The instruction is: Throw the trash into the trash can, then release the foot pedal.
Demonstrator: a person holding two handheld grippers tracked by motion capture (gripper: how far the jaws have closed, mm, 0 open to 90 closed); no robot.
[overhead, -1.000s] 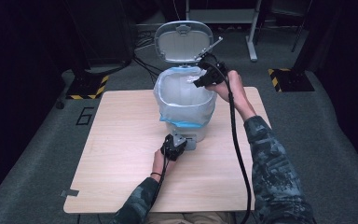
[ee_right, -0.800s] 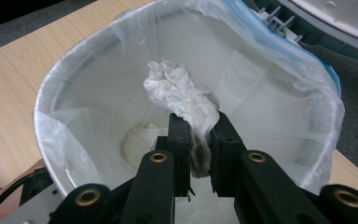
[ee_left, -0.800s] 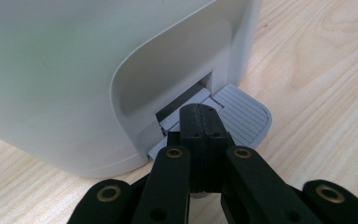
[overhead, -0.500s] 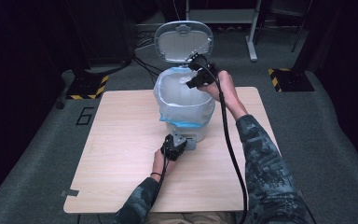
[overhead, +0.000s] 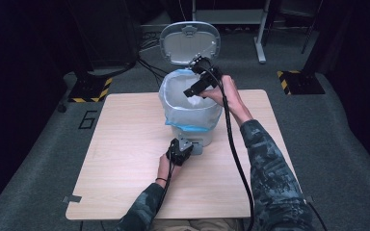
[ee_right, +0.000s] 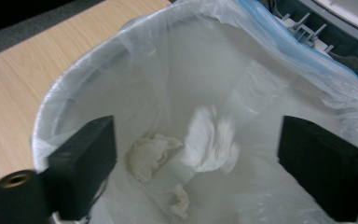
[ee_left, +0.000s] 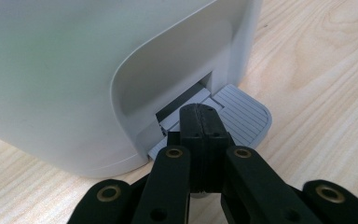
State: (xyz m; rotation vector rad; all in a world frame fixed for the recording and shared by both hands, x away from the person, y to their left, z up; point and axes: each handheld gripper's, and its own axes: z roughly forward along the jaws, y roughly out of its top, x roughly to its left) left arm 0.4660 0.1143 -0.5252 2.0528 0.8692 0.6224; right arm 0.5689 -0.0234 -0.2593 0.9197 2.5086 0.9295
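Right gripper (overhead: 196,91) moved above upright bin (overhead: 192,115).

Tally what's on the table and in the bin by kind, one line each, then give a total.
Pedal bin, lid up, clear liner fitted: 1
Foot pedal, pressed by the left gripper: 1
Crumpled white tissues in the bin, under the open right gripper: 3 that I can make out
Grippers: 2
Total: 7
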